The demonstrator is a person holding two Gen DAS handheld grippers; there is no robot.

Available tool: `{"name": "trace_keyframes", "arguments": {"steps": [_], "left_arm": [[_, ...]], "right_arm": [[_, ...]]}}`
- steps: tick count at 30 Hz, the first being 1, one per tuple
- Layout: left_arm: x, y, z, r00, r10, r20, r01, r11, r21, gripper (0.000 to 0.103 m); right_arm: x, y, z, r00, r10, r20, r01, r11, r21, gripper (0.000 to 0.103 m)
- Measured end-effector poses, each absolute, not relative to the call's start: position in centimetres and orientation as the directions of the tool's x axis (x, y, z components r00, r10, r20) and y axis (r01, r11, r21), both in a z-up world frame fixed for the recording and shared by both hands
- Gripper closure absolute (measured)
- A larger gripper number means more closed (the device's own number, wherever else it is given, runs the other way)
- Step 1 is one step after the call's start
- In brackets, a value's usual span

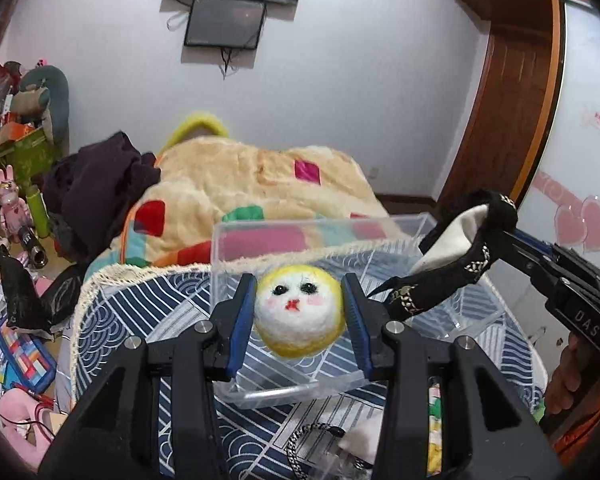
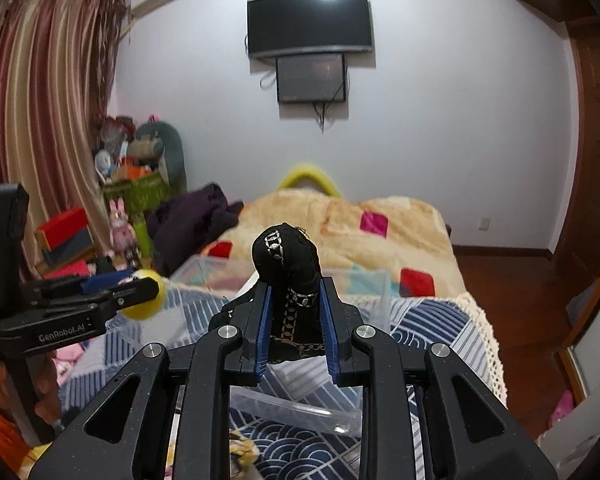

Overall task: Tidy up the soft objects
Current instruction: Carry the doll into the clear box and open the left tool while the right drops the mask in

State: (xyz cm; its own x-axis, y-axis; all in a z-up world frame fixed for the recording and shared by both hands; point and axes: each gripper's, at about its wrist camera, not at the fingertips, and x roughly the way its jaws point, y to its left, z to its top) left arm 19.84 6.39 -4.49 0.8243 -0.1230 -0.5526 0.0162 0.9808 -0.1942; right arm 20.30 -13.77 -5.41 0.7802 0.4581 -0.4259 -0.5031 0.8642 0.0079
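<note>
My left gripper (image 1: 300,292) is shut on a round felt ball with a white face and yellow rim (image 1: 298,314), held over a clear plastic box (image 1: 260,236) on the bed. My right gripper (image 2: 294,290) is shut on a black cloth item with gold chain trim (image 2: 286,258), also above the box (image 2: 380,284). In the left wrist view the right gripper (image 1: 500,220) shows at the right with the black and white cloth (image 1: 452,264) hanging over the box. In the right wrist view the left gripper (image 2: 140,286) holds the yellow ball (image 2: 150,306) at the left.
The bed carries a blue patterned cover (image 1: 148,308) and a cream patchwork blanket (image 1: 236,176) with dark clothes (image 1: 100,184). Clutter and toys lie on the floor at the left (image 1: 16,344). A wooden door (image 1: 508,100) stands at the right. More soft items lie near me (image 1: 434,412).
</note>
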Motion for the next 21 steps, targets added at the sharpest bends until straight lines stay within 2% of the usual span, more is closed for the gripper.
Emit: {"name": "trace_keyframes", "arguments": {"steps": [7, 14, 18, 21], "left_arm": [[22.7, 5.4, -7.4, 0.765, -0.111, -0.634, 0.013, 0.988, -0.156, 0.06], [23.8, 4.8, -8.5, 0.738, -0.106, -0.666, 0.018, 0.99, -0.138, 0.06], [23.5, 4.6, -8.5, 0.733, -0.112, -0.671, 0.028, 0.991, -0.134, 0.055], [23.0, 4.3, -8.1, 0.74, -0.101, -0.665, 0.026, 0.992, -0.121, 0.041]], "right_arm": [[22.5, -12.8, -7.1, 0.747, 0.428, -0.509, -0.516, 0.856, -0.038, 0.082], [23.5, -13.1, -8.1, 0.705, 0.413, -0.577, -0.532, 0.845, -0.045, 0.082], [23.6, -13.6, -8.7, 0.684, 0.42, -0.597, -0.531, 0.847, -0.013, 0.074], [23.3, -14.0, -8.9, 0.682, 0.41, -0.606, -0.525, 0.851, -0.016, 0.06]]}}
